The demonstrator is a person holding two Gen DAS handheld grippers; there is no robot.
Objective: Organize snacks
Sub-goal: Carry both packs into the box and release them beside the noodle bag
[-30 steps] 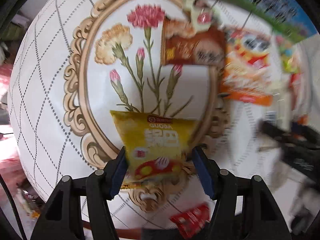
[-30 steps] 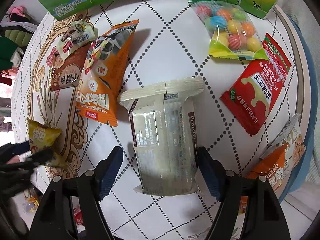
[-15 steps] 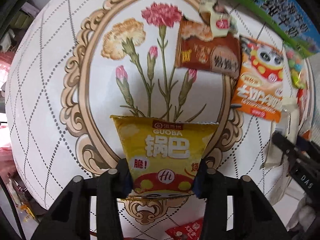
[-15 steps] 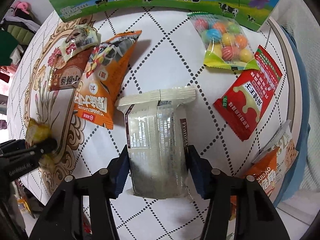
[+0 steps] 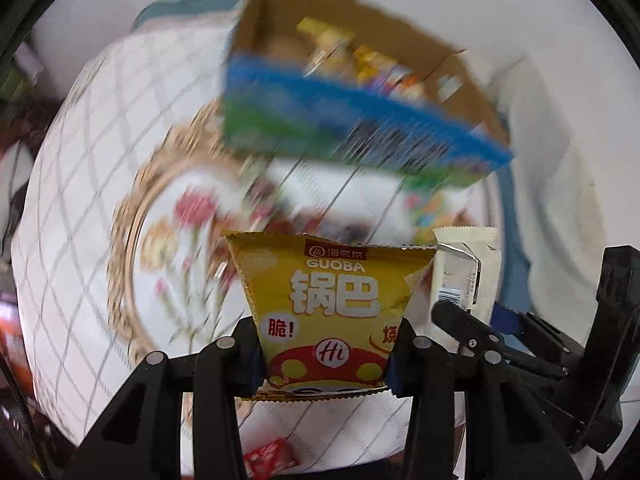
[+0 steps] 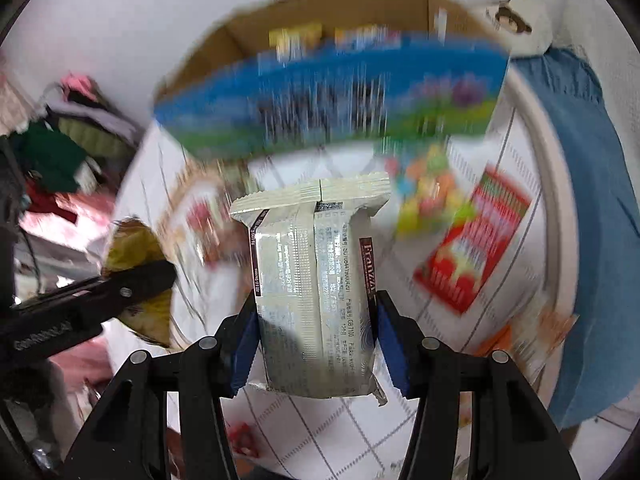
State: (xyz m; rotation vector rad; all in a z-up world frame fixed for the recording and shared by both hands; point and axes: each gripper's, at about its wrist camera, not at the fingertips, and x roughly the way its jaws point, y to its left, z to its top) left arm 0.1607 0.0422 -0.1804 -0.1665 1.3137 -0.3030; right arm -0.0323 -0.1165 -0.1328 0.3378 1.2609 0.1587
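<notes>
My left tongs [image 5: 326, 354] are clamped on the lower part of a yellow guoba crisps packet [image 5: 330, 304], and my right tongs [image 6: 314, 346] are closed on the sides of a silvery-white wafer pack [image 6: 314, 276] held seam side up; both packets hang clear of the tabletop [image 5: 80, 200] and point toward the open cardboard box [image 6: 320, 80] with the blue and green printed front. The risk I see starts at the grips: each packet is pinched low, with most of its length sticking out ahead of the pads, so a quick swing could let the puffy guoba bag squirm out or the slick foil pack slide through. Pressing harder would likely crush the crisps or snap the wafers. The two packets ride just beside each other, the wafer pack showing right next to the guoba bag in the left view, so the tongs could knock together on the way. The box's front wall stands between me and its inside, which already holds snacks; carrying too low could catch that edge. The background is blurred, so I cannot judge the clearance.
</notes>
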